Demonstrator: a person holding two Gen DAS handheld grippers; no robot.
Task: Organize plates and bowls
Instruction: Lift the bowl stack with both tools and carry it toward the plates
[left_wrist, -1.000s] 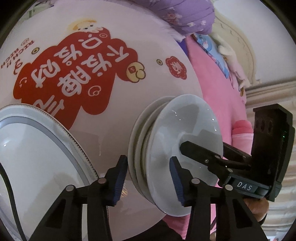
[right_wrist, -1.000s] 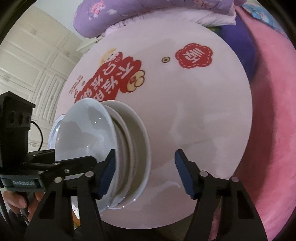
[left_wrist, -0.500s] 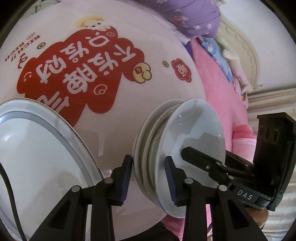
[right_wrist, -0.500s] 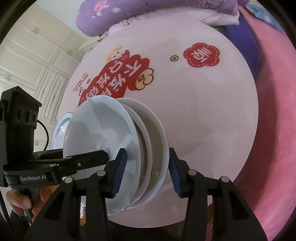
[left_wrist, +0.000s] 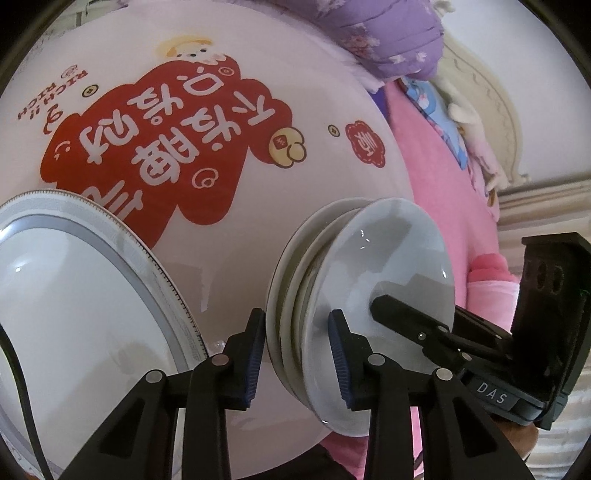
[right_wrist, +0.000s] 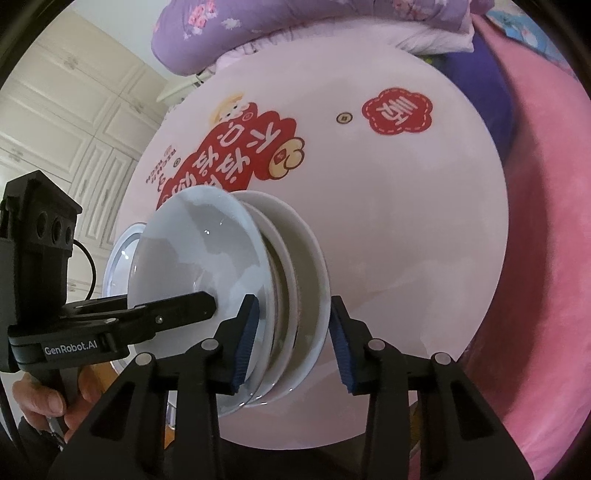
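Note:
A stack of three white bowls (left_wrist: 369, 280) stands near the front edge of a round pink table (left_wrist: 236, 258); it also shows in the right wrist view (right_wrist: 229, 266). My left gripper (left_wrist: 297, 354) is closed around the stack's rim from one side. My right gripper (right_wrist: 291, 339) is closed around the rim from the opposite side. Each gripper's fingers straddle all the bowls, pads against the top and bottom surfaces. The right gripper's upper finger (left_wrist: 406, 321) lies inside the top bowl, as does the left gripper's finger (right_wrist: 173, 314).
A large white plate with a grey patterned rim (left_wrist: 74, 314) lies on the table left of the bowls, also in the right wrist view (right_wrist: 122, 251). Pink bedding (right_wrist: 546, 258) and a purple quilt (left_wrist: 388, 33) lie beyond the table. White cabinet doors (right_wrist: 66, 122) stand at the left.
Both grippers have moved in onto the bowl stack and narrowed from open to gripping its rim on opposite sides. The bowls and plate have not visibly moved.

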